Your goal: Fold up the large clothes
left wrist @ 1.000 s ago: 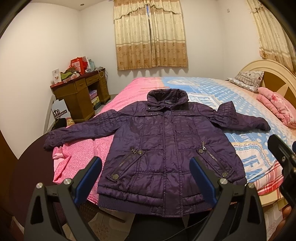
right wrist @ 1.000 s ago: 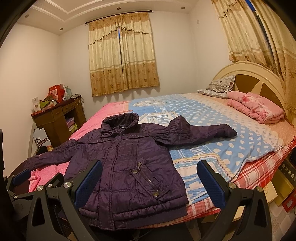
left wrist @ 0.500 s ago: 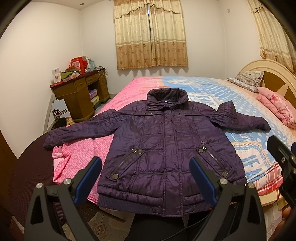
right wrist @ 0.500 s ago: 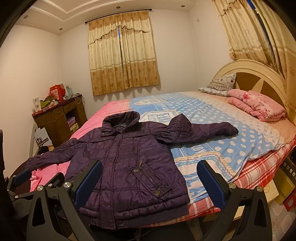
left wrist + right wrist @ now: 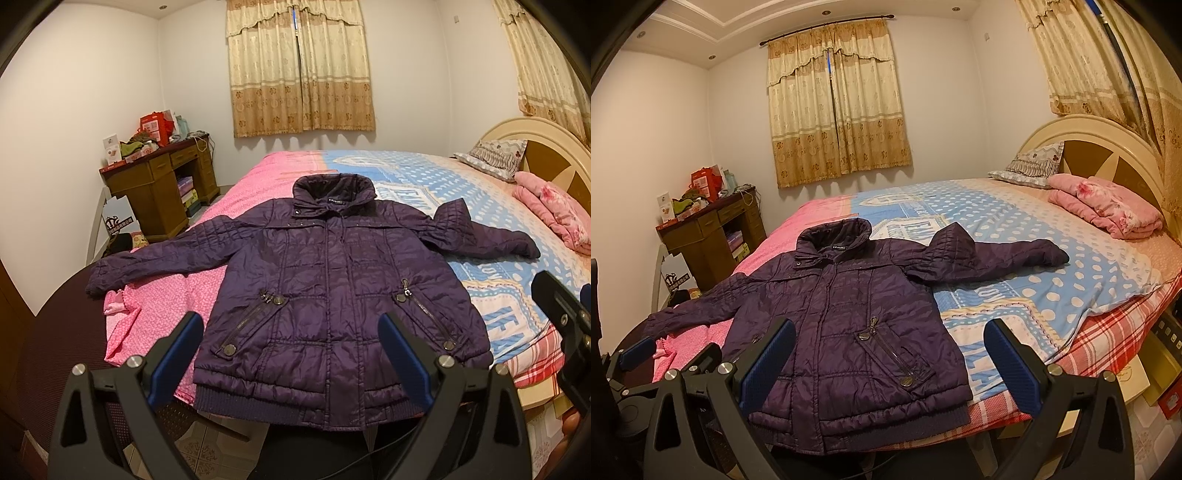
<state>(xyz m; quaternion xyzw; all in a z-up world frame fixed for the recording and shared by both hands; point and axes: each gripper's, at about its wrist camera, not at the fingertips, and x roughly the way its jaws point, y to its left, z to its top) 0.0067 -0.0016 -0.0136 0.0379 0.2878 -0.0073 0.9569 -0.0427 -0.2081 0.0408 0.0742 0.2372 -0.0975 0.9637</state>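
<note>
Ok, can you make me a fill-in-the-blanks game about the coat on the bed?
1. The jacket lying flat on the bed is ____ in colour.
2. Both grippers, left and right, are ____ and hold nothing.
3. The folded pink blanket lies near the ____ of the bed.
4. The curtains over the window are drawn ____.

Missing words: purple; open; headboard; shut

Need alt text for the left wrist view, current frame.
A purple quilted jacket lies flat, front up and sleeves spread, on a bed with pink and blue sheets. The left gripper hangs before its hem, jaws open and empty. A cluttered wooden desk stands left, curtains behind.
</note>
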